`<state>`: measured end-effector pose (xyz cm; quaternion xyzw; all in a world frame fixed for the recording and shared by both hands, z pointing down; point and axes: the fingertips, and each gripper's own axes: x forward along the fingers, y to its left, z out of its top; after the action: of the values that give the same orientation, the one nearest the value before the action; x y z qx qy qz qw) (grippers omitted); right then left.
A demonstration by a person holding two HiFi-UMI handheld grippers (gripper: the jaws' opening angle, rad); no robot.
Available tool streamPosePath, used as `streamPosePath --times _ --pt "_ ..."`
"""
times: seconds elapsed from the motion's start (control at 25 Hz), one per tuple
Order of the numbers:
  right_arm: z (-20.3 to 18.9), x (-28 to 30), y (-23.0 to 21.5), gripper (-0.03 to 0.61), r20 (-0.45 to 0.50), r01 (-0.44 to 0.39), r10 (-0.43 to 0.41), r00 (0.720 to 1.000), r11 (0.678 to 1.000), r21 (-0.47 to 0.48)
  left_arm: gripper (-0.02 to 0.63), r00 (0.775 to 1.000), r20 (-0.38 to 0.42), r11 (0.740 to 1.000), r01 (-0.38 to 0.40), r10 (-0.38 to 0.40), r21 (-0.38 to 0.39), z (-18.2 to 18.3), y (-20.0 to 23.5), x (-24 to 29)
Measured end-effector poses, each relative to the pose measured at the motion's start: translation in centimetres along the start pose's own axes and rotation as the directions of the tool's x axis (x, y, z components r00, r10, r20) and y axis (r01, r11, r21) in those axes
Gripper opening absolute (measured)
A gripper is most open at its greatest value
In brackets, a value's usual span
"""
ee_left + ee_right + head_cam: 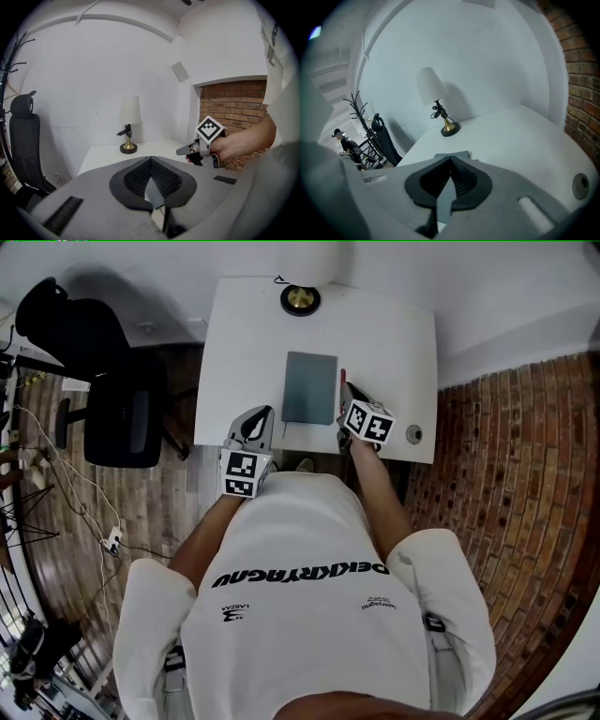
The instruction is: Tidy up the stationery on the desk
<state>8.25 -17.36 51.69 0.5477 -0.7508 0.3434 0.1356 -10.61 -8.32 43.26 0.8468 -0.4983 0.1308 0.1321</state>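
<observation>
1. You are holding the left gripper (262, 418) over the desk's (234, 352) near edge, left of the notebook, with its jaws pressed together on nothing
2. You are holding the right gripper (347, 392) at the notebook's right side, its jaws likewise closed tip to tip and empty
3. A round hole (413, 434) is showing in the desk's near right corner
4. The grey notebook (309, 387) is lying flat and closed at mid-desk, between your two grippers
5. A thin red thing (343, 378) is lying along the notebook's right edge, too small to tell what it is
6. A brass-footed lamp (300, 299) is standing at the far edge, and a black chair (117, 399) is sitting off the desk's left side
</observation>
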Motion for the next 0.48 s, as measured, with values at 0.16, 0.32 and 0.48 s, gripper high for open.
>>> streamPosePath --times 0.16,0.32,0.48 --pt "0.7 -2.5 2.4 -0.005 0.070 -0.016 0.020 0.997 0.998 -0.053 -0.002 1.000 0.002 1.000 0.012 -0.012 0.004 0.0 -0.3 -0.3" --pt "1.2 -4.2 4.9 -0.005 0.125 -0.045 0.056 0.991 0.995 -0.090 -0.002 1.000 0.019 1.000 0.014 -0.014 0.012 0.6 -0.5 -0.6" --pt "2.1 -5.8 7.2 -0.005 0.184 -0.066 0.095 0.978 0.985 -0.156 -0.002 0.999 0.042 1.000 0.022 -0.022 0.003 1.4 -0.8 -0.9"
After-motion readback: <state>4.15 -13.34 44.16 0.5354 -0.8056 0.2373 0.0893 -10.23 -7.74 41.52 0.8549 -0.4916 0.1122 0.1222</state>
